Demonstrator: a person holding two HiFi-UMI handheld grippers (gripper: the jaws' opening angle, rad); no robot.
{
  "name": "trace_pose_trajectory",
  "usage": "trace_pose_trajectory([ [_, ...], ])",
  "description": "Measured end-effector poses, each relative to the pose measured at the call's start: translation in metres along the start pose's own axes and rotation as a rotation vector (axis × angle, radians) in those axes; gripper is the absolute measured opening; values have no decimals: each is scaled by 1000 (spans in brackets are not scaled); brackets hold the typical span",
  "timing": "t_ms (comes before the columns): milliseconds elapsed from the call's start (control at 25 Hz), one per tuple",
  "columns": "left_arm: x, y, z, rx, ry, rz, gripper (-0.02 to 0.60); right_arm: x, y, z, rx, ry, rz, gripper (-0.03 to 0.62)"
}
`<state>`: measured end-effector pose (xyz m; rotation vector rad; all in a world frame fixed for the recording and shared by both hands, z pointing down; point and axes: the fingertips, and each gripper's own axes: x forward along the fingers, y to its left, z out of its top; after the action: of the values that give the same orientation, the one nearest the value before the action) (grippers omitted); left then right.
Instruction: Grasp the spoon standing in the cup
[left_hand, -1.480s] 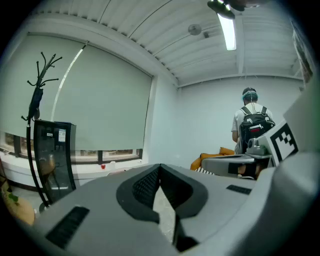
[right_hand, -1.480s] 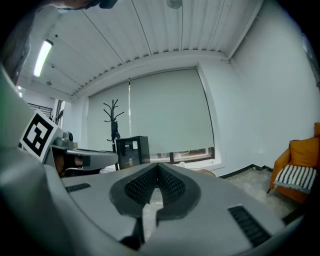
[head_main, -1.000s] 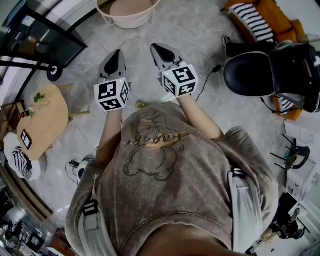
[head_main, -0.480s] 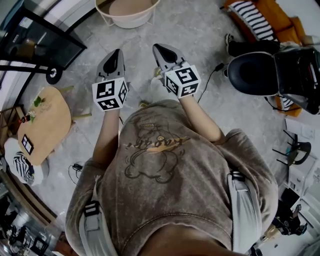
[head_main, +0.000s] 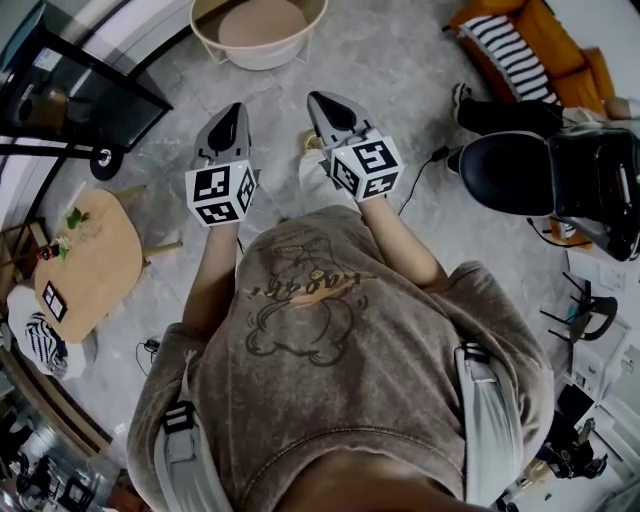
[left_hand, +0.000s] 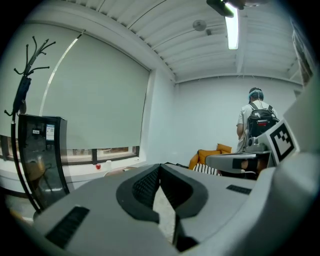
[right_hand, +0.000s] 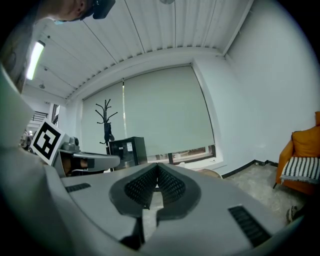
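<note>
With our left tool (head_main: 230, 112) and right tool (head_main: 322, 102) both pressed together on nothing, and no spoon or cup in any view, we judge the spoon light, stiff and slick, best pinched on its handle above the cup's rim.

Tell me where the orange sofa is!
In the head view the orange sofa sits in the top right corner, just beyond the black chair, on the person's right.

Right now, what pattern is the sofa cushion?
The cushion has black-and-white stripes, clearest in the head view.
</note>
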<state>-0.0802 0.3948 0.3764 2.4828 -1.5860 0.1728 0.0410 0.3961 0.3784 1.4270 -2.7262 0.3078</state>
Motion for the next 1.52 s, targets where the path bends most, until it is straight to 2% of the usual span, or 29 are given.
trace_pose_trajectory([
  [360,71,27,18,-9,-1,-1,17,64,-46,5,9,20,15,17],
  [800,161,56,53,-9,-3,27,17,138,-108,35,15,23,61,17],
  [1200,247,80,80,-38,-15,90,17,206,-174,67,-12,31,127,17],
  [1520,298,84,90,-44,-21,133,17,238,-218,72,-1,40,179,17],
])
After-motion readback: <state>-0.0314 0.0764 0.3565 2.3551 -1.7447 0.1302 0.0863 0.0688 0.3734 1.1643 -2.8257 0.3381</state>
